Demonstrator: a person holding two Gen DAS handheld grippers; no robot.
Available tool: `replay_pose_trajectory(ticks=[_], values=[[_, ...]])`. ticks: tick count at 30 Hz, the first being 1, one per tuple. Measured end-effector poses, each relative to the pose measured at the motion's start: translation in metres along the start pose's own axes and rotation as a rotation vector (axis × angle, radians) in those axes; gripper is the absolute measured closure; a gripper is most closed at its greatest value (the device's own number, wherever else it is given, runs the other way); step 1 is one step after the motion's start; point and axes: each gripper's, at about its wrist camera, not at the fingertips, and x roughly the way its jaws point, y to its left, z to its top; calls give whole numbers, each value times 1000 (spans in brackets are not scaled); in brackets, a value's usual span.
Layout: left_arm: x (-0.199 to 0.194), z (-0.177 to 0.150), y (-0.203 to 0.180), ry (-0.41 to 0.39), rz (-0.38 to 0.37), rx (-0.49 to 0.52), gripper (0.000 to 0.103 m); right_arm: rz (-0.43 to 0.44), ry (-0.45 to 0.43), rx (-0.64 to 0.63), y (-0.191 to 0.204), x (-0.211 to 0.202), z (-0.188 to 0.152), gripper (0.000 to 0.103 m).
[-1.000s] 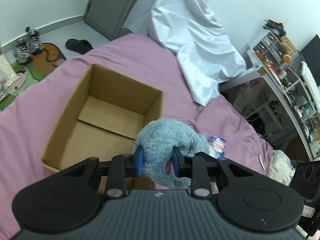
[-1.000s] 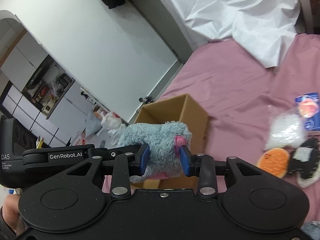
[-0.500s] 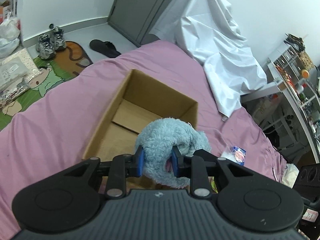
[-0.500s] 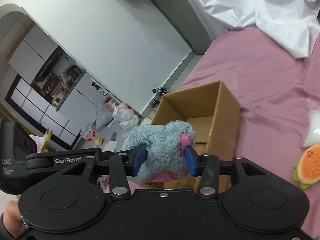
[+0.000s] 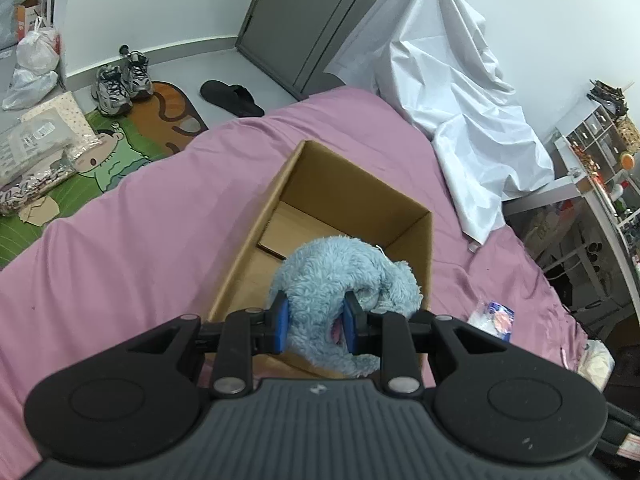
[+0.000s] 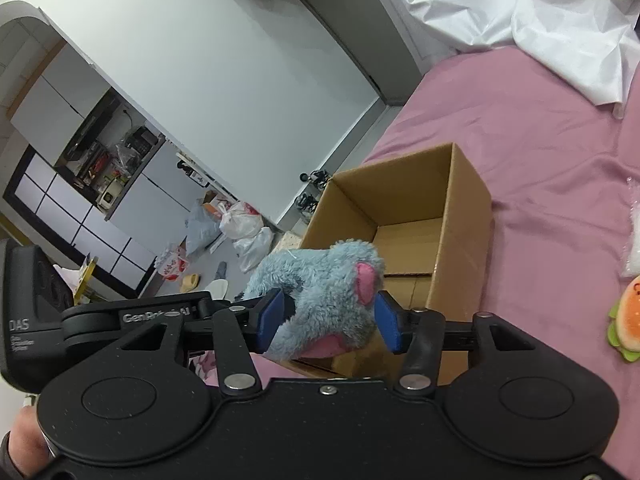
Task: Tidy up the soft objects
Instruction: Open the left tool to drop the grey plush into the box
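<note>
A fluffy blue plush toy [image 5: 340,280] with pink parts hangs over the near end of an open cardboard box [image 5: 360,184] on the pink bed. My left gripper [image 5: 315,322] is shut on one part of it. My right gripper [image 6: 328,322] has its pads around the other part of the plush [image 6: 320,284], with a gap showing at the right pad. The box [image 6: 460,184] looks empty inside. The left gripper's arm [image 6: 132,316] shows at the left of the right wrist view.
A burger plush [image 6: 628,324] and a clear packet [image 6: 634,240] lie on the pink sheet [image 6: 540,140] right of the box. A small blue packet [image 5: 496,316] lies on the bed. White sheeting [image 5: 460,92] drapes the far end. Shoes [image 5: 120,80] and a mat are on the floor.
Both grippers have carried the plush toward and over the box, which has come closer in both views. The right gripper's pads have spread wider around the plush.
</note>
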Motion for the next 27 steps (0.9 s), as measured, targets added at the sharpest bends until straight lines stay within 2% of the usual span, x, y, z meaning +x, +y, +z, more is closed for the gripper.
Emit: replay_pose_trajectory(ticks=[3,6,8,15,17,19,27], values=[[8,0,3,15,32,2,75,-22,-17,-22,2,-10,-3,47],[11,-4,6,-11,49,15,73,-15,-46,-20,1,-27,-4,36],[14,-6,7,-13,55,16,66,-34,-71,-40,0,-40,-7,28],[6,-8,3,-27,78,52,44,-105,-93,-66,-10,-65,-8,21],[1,-8,0,-42,81,65,31,-115,-88,-61,-14,-68,-9,20],[-6,-9,-4,-72,95,80,25,-137,-82,-63,-18,-70,-11,19],[-17,-16,-15,-108,112,89,22,-195,-86,-31,-39,-90,-21,13]])
